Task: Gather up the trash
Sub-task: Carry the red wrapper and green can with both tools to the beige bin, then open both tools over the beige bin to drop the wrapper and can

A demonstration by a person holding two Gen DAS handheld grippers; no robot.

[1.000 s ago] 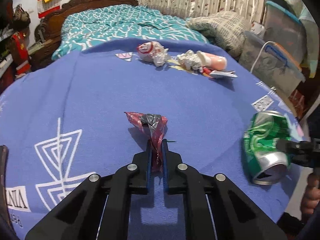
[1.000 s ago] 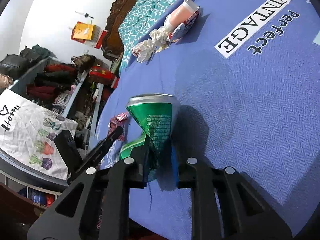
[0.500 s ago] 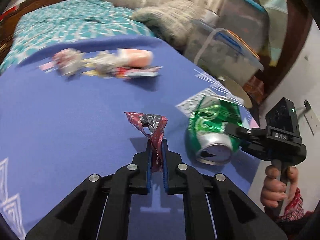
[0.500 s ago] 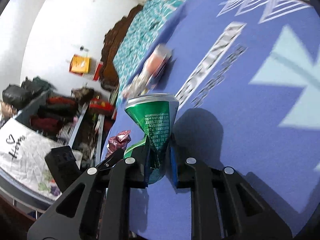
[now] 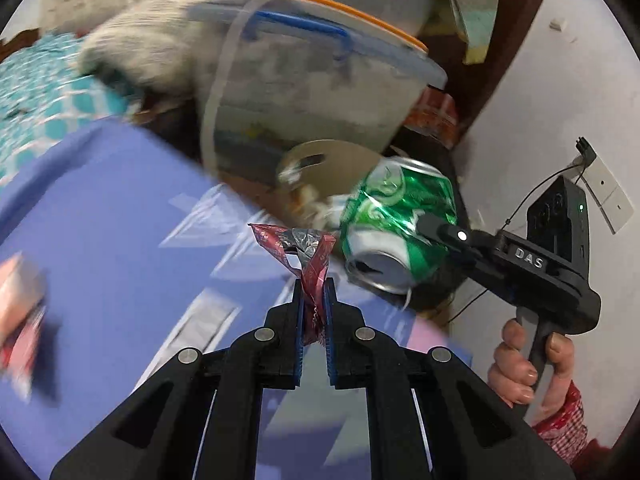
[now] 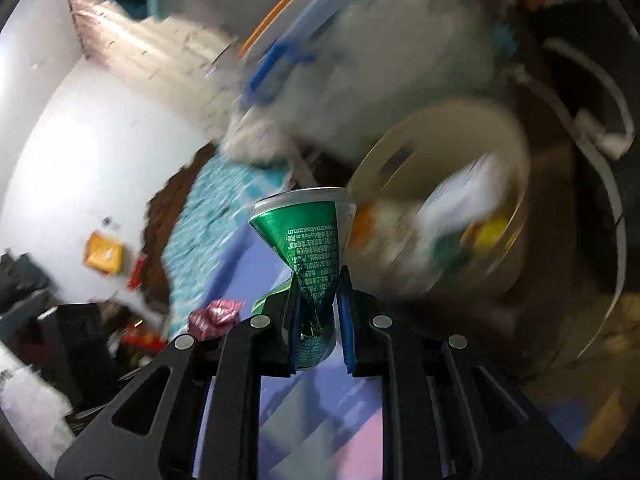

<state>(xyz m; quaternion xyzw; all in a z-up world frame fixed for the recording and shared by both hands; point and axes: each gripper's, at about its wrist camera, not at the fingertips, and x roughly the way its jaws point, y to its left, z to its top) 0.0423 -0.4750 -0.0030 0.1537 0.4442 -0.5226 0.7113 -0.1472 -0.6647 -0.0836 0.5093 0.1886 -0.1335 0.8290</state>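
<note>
My left gripper (image 5: 311, 286) is shut on a crumpled red foil wrapper (image 5: 304, 250), held above the edge of the blue bedspread (image 5: 100, 216). My right gripper (image 6: 318, 280) is shut on a crushed green can (image 6: 310, 240); the can also shows in the left wrist view (image 5: 394, 216), to the right of the wrapper. A beige bin (image 6: 516, 148) with trash inside lies just beyond the can; its rim shows in the left wrist view (image 5: 328, 156). The wrapper also shows in the right wrist view (image 6: 216, 314).
A clear storage box (image 5: 320, 92) with a blue handle and orange-trimmed lid stands behind the bin. More trash (image 5: 20, 300) lies blurred on the bedspread at far left. A white wall with a socket (image 5: 608, 192) is at right.
Both grippers have swung right, off the bed's middle toward its edge. The bin and storage box now fill the view ahead. Both still hold their items.
</note>
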